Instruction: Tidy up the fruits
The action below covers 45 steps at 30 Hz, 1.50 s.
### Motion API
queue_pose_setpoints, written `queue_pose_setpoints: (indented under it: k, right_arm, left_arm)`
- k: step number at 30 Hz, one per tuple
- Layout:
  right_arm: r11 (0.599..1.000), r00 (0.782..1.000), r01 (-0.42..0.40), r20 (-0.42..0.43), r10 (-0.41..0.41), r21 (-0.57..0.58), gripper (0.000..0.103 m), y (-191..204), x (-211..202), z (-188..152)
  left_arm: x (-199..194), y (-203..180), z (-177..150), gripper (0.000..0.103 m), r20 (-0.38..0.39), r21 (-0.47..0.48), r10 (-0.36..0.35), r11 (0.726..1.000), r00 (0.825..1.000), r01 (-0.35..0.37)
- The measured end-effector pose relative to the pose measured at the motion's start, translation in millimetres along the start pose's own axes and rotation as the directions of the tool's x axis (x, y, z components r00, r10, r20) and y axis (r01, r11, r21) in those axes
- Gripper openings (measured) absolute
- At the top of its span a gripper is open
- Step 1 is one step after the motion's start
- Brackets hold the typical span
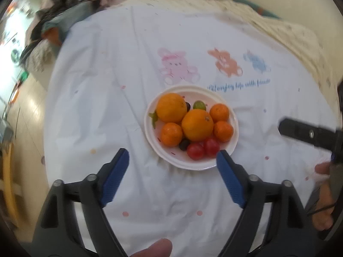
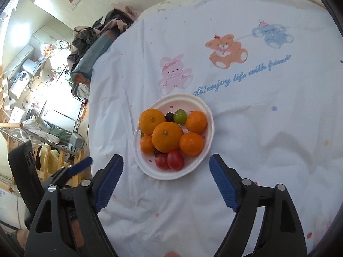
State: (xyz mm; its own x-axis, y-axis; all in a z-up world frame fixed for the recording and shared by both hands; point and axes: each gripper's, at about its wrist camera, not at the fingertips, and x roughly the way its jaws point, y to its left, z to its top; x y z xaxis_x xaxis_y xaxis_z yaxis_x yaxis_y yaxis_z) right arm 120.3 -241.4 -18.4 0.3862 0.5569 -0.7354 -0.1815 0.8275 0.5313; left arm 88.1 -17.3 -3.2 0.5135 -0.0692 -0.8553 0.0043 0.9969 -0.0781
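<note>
A white plate [image 1: 150, 128] [image 2: 209, 115] stands on a white cloth printed with cartoon bears. It holds two large oranges [image 1: 171, 107] [image 2: 167, 137], three small mandarins [image 1: 219, 112], two red tomatoes [image 1: 195, 151] [image 2: 175, 160], dark grapes [image 1: 184, 144] and a green grape [image 2: 180, 116]. My left gripper [image 1: 172, 152] hangs open above the plate's near rim with nothing between its blue pads. My right gripper [image 2: 166, 156] is open in the same way, over the near rim. At the right edge of the left wrist view shows the right gripper's black finger [image 1: 304, 133].
A heap of clothes [image 1: 64, 21] [image 2: 96, 42] lies off the cloth's far left corner. A cream knitted blanket [image 1: 278, 27] borders the far right. Left of the table edge are a black chair [image 2: 23, 171], wooden racks and room clutter. A hand [image 1: 323, 192] shows at the right.
</note>
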Motion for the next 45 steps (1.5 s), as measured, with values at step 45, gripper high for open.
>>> queue_pose_setpoints:
  k: [45]
  right_arm:
    - [0.949, 0.929, 0.273, 0.3, -0.218, -0.157, 0.103, 35, -31, -60]
  left_arm:
    - [-45, 11, -42, 0.103, 0.219, -0.071, 0.076, 0.996, 0.973, -0.062]
